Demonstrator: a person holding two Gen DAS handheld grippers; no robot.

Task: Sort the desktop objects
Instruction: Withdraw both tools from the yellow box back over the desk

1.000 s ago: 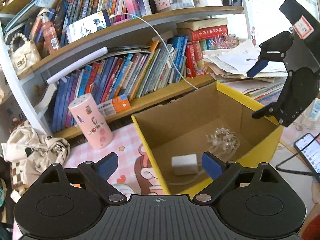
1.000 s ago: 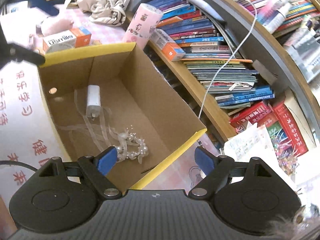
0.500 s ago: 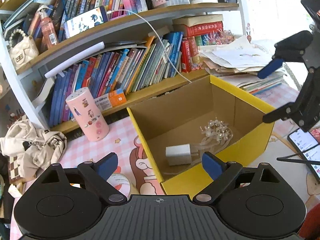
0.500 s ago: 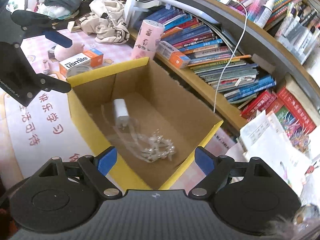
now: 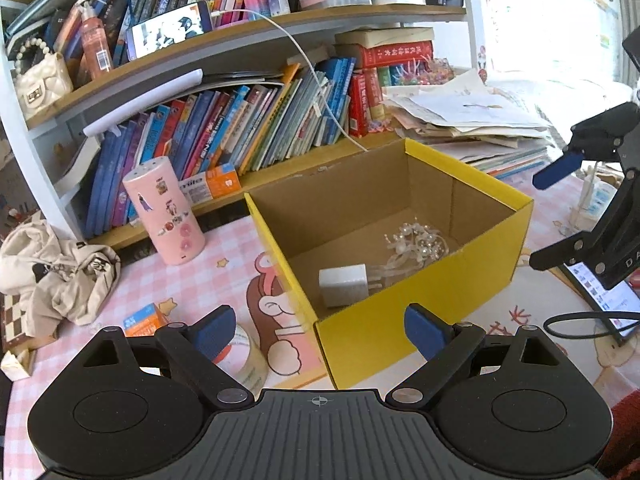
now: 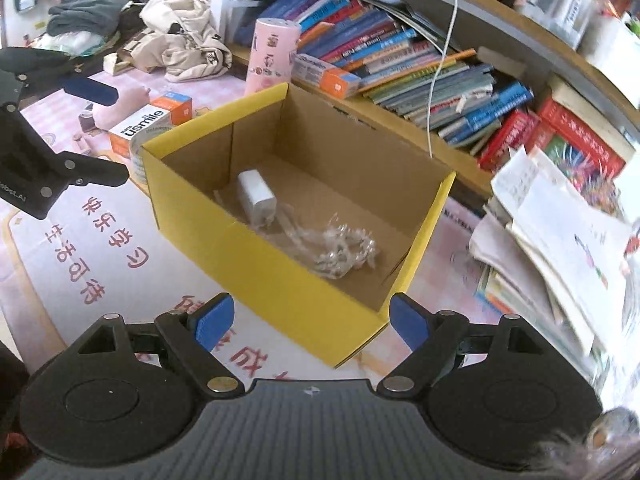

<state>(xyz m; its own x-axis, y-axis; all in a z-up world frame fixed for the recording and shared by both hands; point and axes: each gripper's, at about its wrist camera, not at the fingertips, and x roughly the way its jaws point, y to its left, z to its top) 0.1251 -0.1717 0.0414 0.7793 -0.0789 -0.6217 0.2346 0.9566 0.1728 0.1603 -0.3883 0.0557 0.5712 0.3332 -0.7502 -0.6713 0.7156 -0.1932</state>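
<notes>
- Landmark: yellow cardboard box (image 5: 420, 292), open-topped, on the pink desk mat (image 5: 224, 280).
- Inside the box: a white charger plug (image 5: 343, 285) near the front wall and a clear beaded hair ornament (image 5: 416, 240) beside it. Judged already sorted.
- Left gripper (image 5: 318, 330): jaws wide apart, nothing between them, poised in front of the box's left front corner.
- Right gripper (image 6: 310, 320): jaws apart, empty, just before the box's opposite corner.
- Unsorted items left of the box: orange toothpaste carton (image 6: 150, 120), tape roll (image 5: 244, 356), pink cylinder (image 5: 164, 212).
- Recommendation: send the left gripper to the tape roll or carton, clear of the box wall; close squarely across the short side.
</notes>
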